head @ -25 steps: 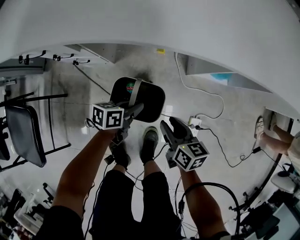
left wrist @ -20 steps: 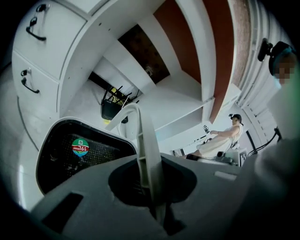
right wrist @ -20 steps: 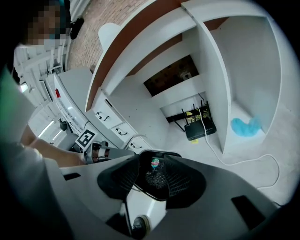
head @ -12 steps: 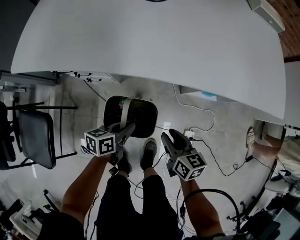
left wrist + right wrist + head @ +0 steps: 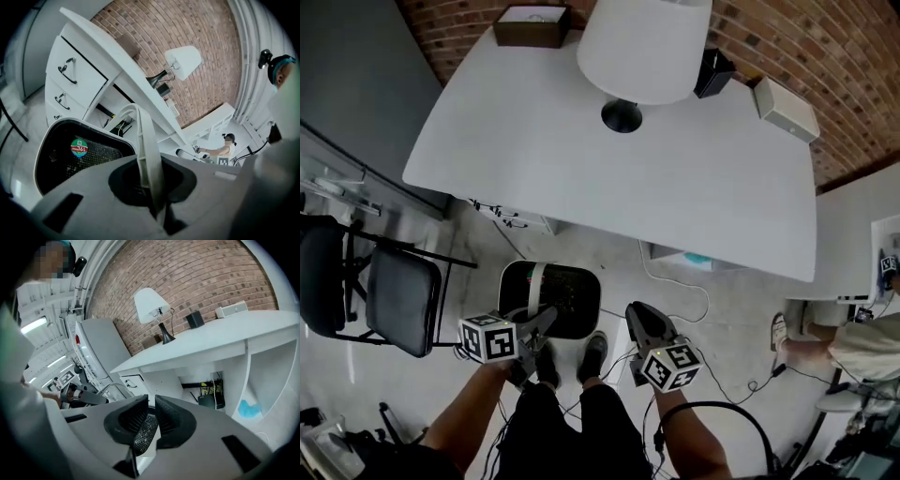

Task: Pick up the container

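Note:
The black container (image 5: pixel 567 298), a bin with a mesh bottom and a round sticker (image 5: pixel 79 146) inside, hangs over the floor in front of the person's feet. Its pale bail handle (image 5: pixel 146 145) runs between the jaws of my left gripper (image 5: pixel 540 322), which is shut on it. My right gripper (image 5: pixel 635 315) is to the right of the container and apart from it. Its jaws are closing, with a narrow gap left and nothing between them (image 5: pixel 151 414). Through that gap the container's mesh (image 5: pixel 142 431) shows beyond.
A white desk (image 5: pixel 675 187) fills the view ahead, with a lamp (image 5: pixel 642 47), a brown box (image 5: pixel 532 25), a black speaker (image 5: pixel 712 72) and a white box (image 5: pixel 786 108) on it. Black chairs (image 5: pixel 389 300) stand left; cables (image 5: pixel 675 291) cross the floor. Another person (image 5: pixel 862 342) is at far right.
The head view has swung up and back, so the desk top and lamp have come into sight. Both grippers and the container sit lower and smaller. The container still hangs from my left gripper.

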Motion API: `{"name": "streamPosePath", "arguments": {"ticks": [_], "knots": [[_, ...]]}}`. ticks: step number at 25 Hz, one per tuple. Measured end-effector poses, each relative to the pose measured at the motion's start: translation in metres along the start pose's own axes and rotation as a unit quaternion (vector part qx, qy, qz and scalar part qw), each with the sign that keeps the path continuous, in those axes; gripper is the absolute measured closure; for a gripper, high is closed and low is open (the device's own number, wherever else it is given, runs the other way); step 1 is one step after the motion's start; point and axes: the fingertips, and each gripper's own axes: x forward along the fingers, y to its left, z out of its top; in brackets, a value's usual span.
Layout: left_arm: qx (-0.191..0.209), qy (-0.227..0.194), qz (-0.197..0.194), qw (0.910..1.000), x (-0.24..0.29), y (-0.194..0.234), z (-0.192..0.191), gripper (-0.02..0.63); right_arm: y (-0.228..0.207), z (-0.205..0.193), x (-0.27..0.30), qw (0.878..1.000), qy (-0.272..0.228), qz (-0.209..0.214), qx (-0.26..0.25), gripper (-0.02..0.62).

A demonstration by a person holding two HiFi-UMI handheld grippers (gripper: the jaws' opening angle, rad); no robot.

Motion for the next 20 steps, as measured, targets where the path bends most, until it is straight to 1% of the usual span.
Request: {"name": "streamPosePath", "arguments": {"ticks": [2, 5, 8, 10, 13, 17, 20], "knots": [[0.004, -0.001, 0.008, 1.0000, -0.024, -0.014, 0.004, 0.580, 0.019, 0.020, -0.008, 1.000, -0.004, 0.008, -0.016, 0.554], [0.019, -0.017, 0.002, 0.9997, -0.047, -0.042, 0.017, 0.580, 0.040, 0.052, -0.021, 0.999, -0.008, 0.017, -0.043, 0.558], [0.018, -0.033, 0.004, 0.9993, -0.070, -0.068, 0.024, 0.580, 0.062, 0.079, -0.036, 0.997, -0.011, 0.027, -0.067, 0.568], [0.011, -0.043, 0.013, 0.9989, -0.089, -0.082, 0.026, 0.580, 0.079, 0.096, -0.047, 0.996, -0.015, 0.035, -0.078, 0.572], [0.003, -0.057, 0.021, 0.9981, -0.114, -0.106, 0.029, 0.580, 0.100, 0.125, -0.066, 0.995, -0.029, 0.043, -0.087, 0.575], [0.007, -0.068, 0.011, 0.9976, -0.137, -0.141, 0.038, 0.580, 0.119, 0.160, -0.089, 0.993, -0.050, 0.046, -0.093, 0.575], [0.007, -0.078, 0.008, 0.9969, -0.153, -0.159, 0.042, 0.580, 0.128, 0.179, -0.104, 0.992, -0.063, 0.043, -0.099, 0.575]]}}
